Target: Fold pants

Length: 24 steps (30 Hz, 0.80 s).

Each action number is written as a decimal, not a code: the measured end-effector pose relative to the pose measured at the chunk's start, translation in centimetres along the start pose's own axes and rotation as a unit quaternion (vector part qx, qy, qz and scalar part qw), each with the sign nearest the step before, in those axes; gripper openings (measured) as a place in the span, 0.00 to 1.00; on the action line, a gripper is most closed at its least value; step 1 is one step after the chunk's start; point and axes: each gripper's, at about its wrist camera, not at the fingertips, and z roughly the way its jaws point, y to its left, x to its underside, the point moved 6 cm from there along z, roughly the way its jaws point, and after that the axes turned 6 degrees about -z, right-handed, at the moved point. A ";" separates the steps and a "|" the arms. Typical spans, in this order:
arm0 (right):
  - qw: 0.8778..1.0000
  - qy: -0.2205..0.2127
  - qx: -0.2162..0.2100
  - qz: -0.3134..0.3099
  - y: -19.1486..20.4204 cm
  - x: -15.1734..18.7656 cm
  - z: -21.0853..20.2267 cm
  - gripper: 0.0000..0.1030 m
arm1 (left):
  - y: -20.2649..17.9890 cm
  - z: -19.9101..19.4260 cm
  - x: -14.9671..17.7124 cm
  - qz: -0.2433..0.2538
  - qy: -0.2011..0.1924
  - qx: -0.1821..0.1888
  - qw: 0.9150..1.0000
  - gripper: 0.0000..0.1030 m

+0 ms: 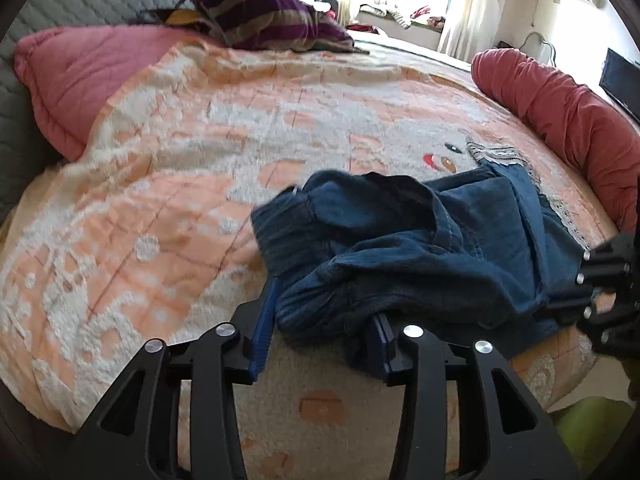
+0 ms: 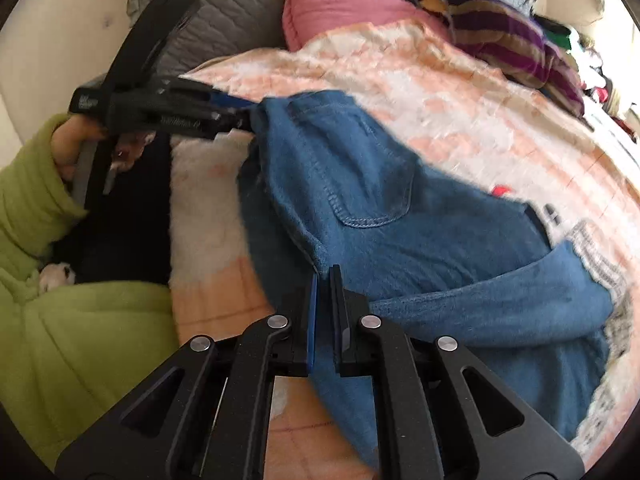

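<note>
Blue denim pants (image 1: 420,252) with white lace hems lie crumpled on the orange-and-white bedspread (image 1: 180,168). My left gripper (image 1: 324,320) is open, its blue pads on either side of the waistband bunch, one pad under the cloth. In the right wrist view the pants (image 2: 380,208) lie spread with a back pocket up. My right gripper (image 2: 325,280) is shut on the pants' near edge. The left gripper (image 2: 240,114) shows there at the far waistband corner. The right gripper (image 1: 592,280) shows at the right edge of the left wrist view.
A pink pillow (image 1: 80,76) and a striped purple pillow (image 1: 264,16) lie at the head of the bed. A rolled red blanket (image 1: 560,104) lies along the far side. A green-sleeved arm (image 2: 60,280) is at the bed's near edge.
</note>
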 end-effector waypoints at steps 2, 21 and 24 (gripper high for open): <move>1.000 0.004 0.004 -0.013 0.6 0.3 0.2 0.02 | 0.4 -0.2 0.5 -0.008 0.009 0.004 1.000 0.43; 0.998 -0.042 -0.034 0.041 0.4 -1.0 -1.4 0.23 | -5.0 0.5 1.0 0.006 0.009 0.031 0.999 0.34; 0.997 0.026 -0.023 0.074 -0.8 0.8 1.8 0.26 | -4.5 2.1 2.3 0.013 0.013 0.010 1.000 0.31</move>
